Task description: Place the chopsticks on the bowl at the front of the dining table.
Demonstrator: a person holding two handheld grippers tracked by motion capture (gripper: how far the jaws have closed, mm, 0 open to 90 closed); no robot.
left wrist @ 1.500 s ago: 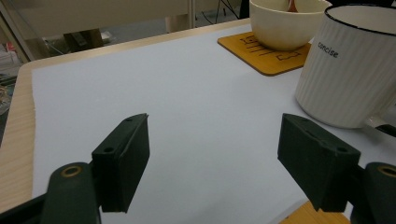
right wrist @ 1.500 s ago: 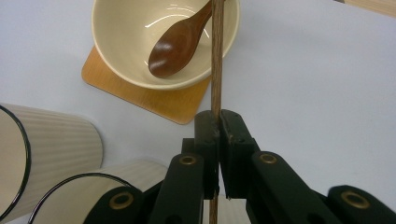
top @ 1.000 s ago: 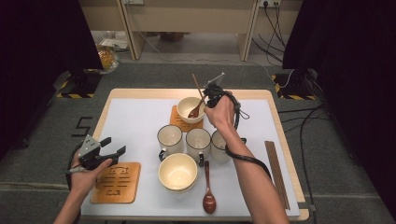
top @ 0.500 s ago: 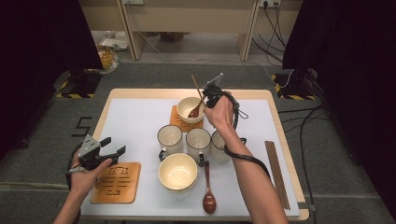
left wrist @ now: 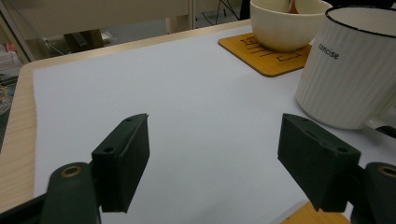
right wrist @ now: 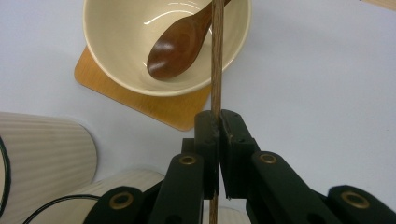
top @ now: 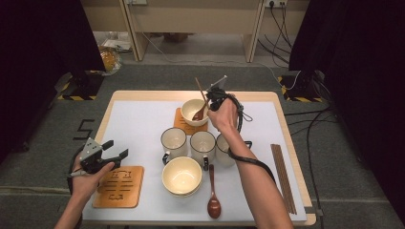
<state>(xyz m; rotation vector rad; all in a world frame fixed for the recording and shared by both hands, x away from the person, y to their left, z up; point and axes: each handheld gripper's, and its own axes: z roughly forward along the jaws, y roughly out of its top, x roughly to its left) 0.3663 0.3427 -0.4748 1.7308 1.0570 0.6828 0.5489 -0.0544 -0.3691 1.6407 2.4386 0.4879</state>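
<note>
In the right gripper view, the spoon (right wrist: pixel 180 42) handle runs out of frame past the far bowl (right wrist: pixel 116 28) rim, and we cannot tell whether the thin wooden stick (right wrist: pixel 216 60) in front of it is a separate piece. We see the right gripper (right wrist: pixel 218 122) clenched on that stick, above the bowl on its coaster (top: pixel 180 120) at the far centre of the counter (top: pixel 138 119). We see the left gripper (top: pixel 114 149) released, jaws wide apart and holding nothing, over the near-left counter beside the near coaster (top: pixel 119 186).

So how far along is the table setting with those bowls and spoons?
Done: far bowl sits on its coaster. In hand: right gripper clamps the spoon whose head rests in it. Left: near bowl sits off the empty coaster, second spoon lies beside it.
</note>
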